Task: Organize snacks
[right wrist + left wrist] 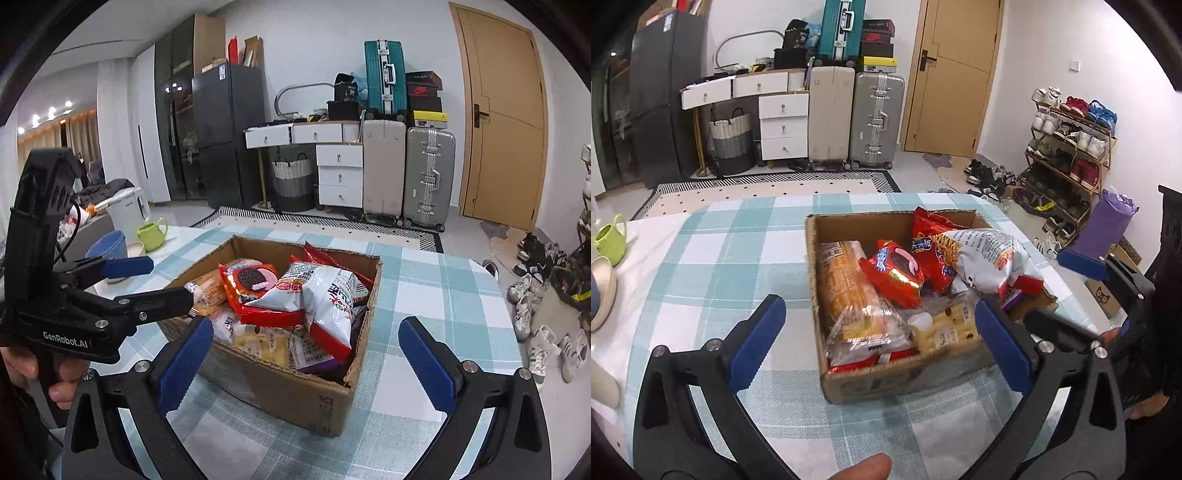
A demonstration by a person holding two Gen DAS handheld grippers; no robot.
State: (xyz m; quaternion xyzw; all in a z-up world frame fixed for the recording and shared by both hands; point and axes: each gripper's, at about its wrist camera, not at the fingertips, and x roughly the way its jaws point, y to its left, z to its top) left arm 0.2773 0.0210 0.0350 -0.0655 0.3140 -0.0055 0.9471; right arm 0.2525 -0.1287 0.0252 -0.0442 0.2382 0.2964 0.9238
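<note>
A cardboard box [871, 384] [306, 398] full of snack packs stands on the checked tablecloth. Inside lie a red Oreo pack [894, 273] [255, 280], a white chip bag [986, 262] [321, 295], a red bag [927, 236], an orange biscuit pack [842, 280] and yellow crackers [949, 328] [266, 343]. My left gripper [881, 343] is open and empty, its jaws spanning the box's near corner. My right gripper [308, 358] is open and empty, just before the box's near side. The right gripper also shows at the right of the left wrist view [1108, 273], and the left gripper at the left of the right wrist view [122, 280].
A green mug [611, 238] [151, 234], a cream bowl [602, 291] and a blue bowl [107, 249] stand at the table's left. Beyond the table are suitcases [875, 118], white drawers [783, 125], a fridge [229, 136], a door and a shoe rack [1067, 155].
</note>
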